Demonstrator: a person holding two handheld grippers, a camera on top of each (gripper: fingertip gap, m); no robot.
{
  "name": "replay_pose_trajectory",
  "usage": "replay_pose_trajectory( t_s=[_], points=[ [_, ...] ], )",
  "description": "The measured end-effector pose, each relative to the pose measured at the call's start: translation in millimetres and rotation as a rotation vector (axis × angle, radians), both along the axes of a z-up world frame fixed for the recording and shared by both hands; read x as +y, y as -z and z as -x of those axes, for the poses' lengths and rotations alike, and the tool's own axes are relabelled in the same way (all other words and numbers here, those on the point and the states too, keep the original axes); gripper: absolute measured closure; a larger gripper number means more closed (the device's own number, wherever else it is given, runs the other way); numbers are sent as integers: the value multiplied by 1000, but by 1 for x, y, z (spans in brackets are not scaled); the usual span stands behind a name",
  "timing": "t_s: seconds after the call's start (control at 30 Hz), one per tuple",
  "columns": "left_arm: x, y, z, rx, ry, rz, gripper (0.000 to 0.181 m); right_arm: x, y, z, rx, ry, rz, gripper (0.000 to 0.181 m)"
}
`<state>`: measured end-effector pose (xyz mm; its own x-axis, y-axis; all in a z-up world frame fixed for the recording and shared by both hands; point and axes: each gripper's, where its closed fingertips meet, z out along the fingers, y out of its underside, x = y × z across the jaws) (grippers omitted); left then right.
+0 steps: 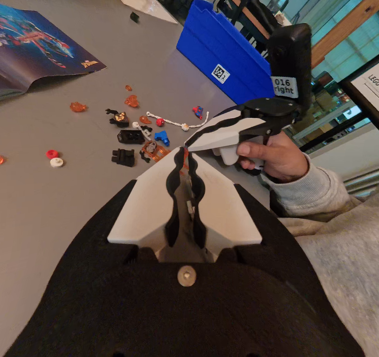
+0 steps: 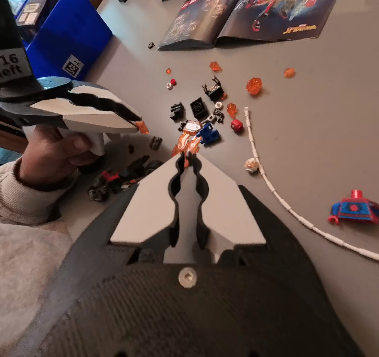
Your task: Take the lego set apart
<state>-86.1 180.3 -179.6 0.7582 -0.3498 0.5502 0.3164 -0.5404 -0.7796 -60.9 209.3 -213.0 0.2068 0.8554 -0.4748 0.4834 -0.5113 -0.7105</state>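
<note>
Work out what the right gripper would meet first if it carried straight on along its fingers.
Probably the transparent orange flame piece, lying directly ahead of the right gripper, whose tips already seem closed on an orange sliver. Next in line is the white-faced shield piece. Depth is uncertain.

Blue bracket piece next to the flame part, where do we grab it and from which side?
Judging from the right wrist view, grip the blue bracket piece across its squarer main block, coming from above. It lies flat on the table with a clear side toward the red head; the orange flame piece crowds its other side, so put one finger in that clear gap.
</note>
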Motion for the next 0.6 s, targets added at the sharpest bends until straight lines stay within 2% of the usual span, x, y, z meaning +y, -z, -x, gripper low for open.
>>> replay_pose_trajectory(
  t_s=[0.1, 0.17, 0.23, 0.37, 0.47, 0.6],
  points=[
    [5, -1, 9, 25, -43, -11, 166, 7, -6, -1, 25, 32, -52, 155],
    [4, -5, 26, 44, -105, -38, 160, 12, -13, -3, 61, 56, -80, 149],
    [1, -7, 58, 84, -193, -38, 156, 17, -22, -7, 113, 78, -100, 149],
    [-6, -6, 150, 196, -400, 33, 151, 24, -37, -14, 215, 117, -89, 151],
    [-4, 11, 205, 320, -488, 127, 152, 26, -40, -15, 243, 121, -71, 153],
    [3, 43, 221, 405, -456, 270, 147, 25, -41, -15, 247, 122, -90, 153]
  ],
)
